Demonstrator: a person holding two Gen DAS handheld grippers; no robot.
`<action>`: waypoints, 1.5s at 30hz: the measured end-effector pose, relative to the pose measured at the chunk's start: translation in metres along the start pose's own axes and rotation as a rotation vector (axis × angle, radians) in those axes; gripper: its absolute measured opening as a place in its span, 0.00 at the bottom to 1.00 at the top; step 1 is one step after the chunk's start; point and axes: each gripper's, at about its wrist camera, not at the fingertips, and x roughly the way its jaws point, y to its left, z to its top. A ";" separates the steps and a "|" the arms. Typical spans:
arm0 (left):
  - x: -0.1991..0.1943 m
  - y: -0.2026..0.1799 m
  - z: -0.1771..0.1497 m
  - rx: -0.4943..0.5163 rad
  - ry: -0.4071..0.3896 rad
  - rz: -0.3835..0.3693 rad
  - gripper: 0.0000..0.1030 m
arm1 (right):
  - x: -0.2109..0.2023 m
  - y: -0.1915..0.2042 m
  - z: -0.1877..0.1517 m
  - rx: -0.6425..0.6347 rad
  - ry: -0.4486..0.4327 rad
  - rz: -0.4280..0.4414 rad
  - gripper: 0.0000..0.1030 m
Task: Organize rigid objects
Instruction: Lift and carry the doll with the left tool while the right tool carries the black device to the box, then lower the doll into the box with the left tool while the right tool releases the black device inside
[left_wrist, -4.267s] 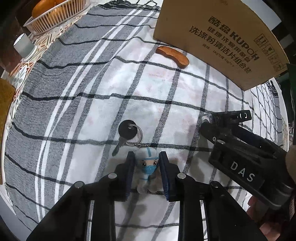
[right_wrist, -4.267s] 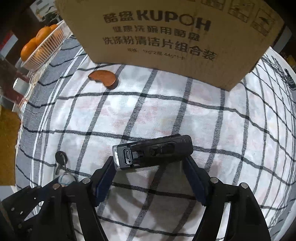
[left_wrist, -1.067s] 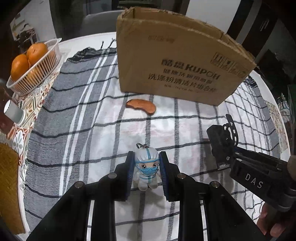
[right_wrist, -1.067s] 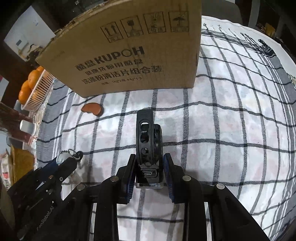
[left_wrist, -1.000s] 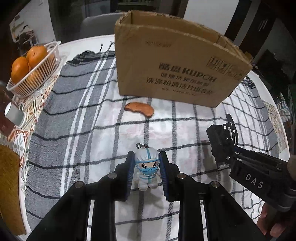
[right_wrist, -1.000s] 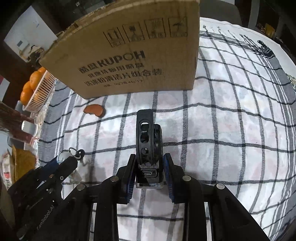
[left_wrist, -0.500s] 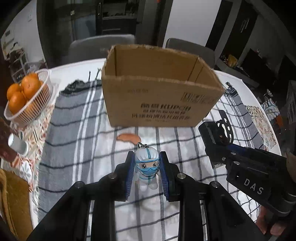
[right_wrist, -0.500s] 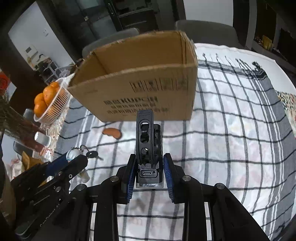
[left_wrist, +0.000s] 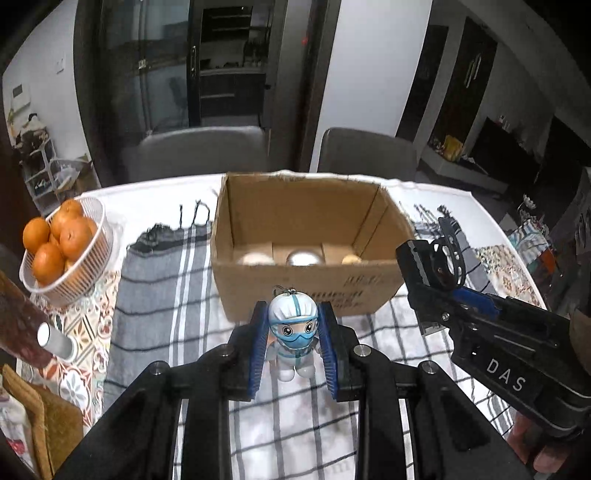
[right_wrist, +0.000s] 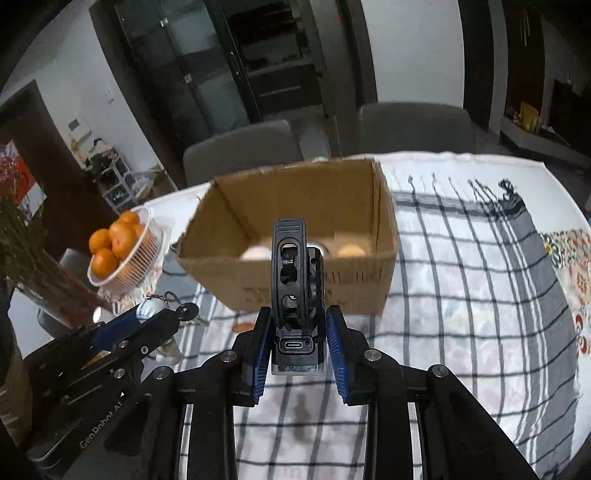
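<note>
Cardboard box ahead of both fingers: left gripper pinches figurine keychain, right gripper pinches black device; clear near rim before releasing, contents apparently rounded.

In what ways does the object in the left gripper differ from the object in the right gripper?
The figurine keychain is white and blue, rounded, with a masked face; the black device is dark, boxy, with a port facing the camera. The figurine carries a key; the device carries none. Both are held above the table, before the cardboard box.
</note>
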 end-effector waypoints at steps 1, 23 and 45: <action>-0.001 -0.001 0.003 0.003 -0.006 -0.002 0.26 | -0.002 0.000 0.003 -0.001 -0.006 0.003 0.30; 0.023 0.001 0.064 0.040 -0.043 0.013 0.26 | 0.016 -0.004 0.060 -0.019 -0.026 0.022 0.30; 0.092 0.001 0.089 0.065 0.062 0.046 0.26 | 0.072 -0.022 0.085 -0.033 0.063 -0.032 0.30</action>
